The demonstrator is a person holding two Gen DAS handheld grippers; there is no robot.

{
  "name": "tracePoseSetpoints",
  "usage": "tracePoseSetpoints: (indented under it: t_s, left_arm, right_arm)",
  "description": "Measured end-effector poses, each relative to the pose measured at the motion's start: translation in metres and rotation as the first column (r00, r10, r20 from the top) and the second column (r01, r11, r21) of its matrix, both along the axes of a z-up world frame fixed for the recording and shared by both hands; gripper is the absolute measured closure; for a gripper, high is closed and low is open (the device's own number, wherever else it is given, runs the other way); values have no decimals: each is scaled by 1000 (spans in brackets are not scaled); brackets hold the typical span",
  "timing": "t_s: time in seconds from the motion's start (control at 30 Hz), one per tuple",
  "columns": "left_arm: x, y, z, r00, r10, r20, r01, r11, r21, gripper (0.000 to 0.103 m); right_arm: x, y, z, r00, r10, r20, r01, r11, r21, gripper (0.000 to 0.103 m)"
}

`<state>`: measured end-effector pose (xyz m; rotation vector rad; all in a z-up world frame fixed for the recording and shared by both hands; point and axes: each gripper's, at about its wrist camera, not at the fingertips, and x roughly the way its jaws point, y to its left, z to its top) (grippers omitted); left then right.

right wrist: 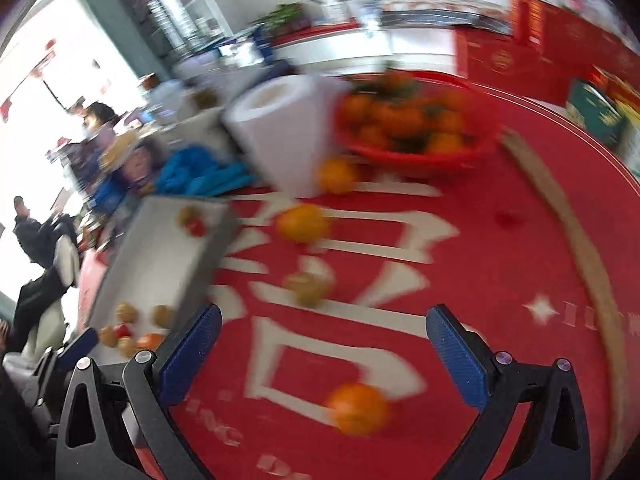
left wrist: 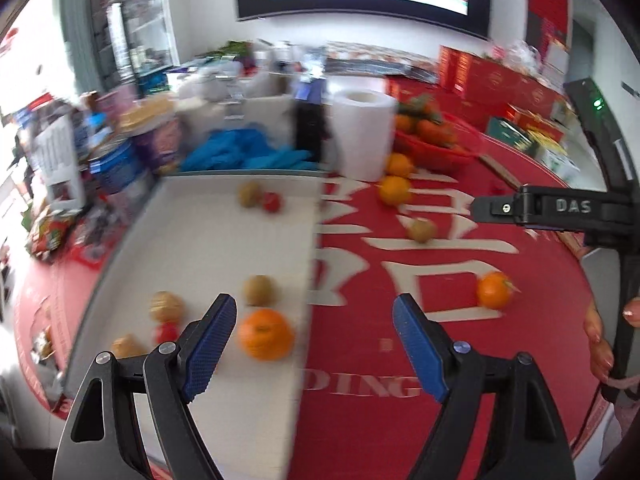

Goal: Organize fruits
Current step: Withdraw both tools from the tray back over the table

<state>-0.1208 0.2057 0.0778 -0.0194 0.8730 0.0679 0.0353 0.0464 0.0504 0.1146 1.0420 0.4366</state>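
Right wrist view: right gripper gaping wide, empty, over near round orange mandarin; looks like the grab comes next, then white rectangular tray far left.

Motion blur smears the right wrist view: the basket of oranges and paper roll lose their edges. Shelf clutter behind the tray stays unreadable.

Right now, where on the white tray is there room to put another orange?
The white tray is bare in its middle, between the far kiwi and the near kiwi. The near end is crowded around the big orange.
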Motion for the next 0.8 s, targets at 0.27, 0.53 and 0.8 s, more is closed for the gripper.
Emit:
tracePoseSetpoints:
  t_s: [0.27, 0.53, 0.8]
  left_arm:
    - [27, -54, -17, 994, -89, -59, 89, 996, 0, 20]
    - [68, -60, -30, 994, -33, -107, 25, 997, -74, 20]
    - [107, -72, -49, 989, 9, -145, -16, 998, -52, 23]
  right_arm:
    - [-8, -89, -36, 986, -166, -20, 162, 979, -125, 0]
    - [-35, -109, -53, 985, -149, 87, 167, 947, -275, 0]
    - [-46, -112, -54, 977, -145, 155, 182, 949, -259, 0]
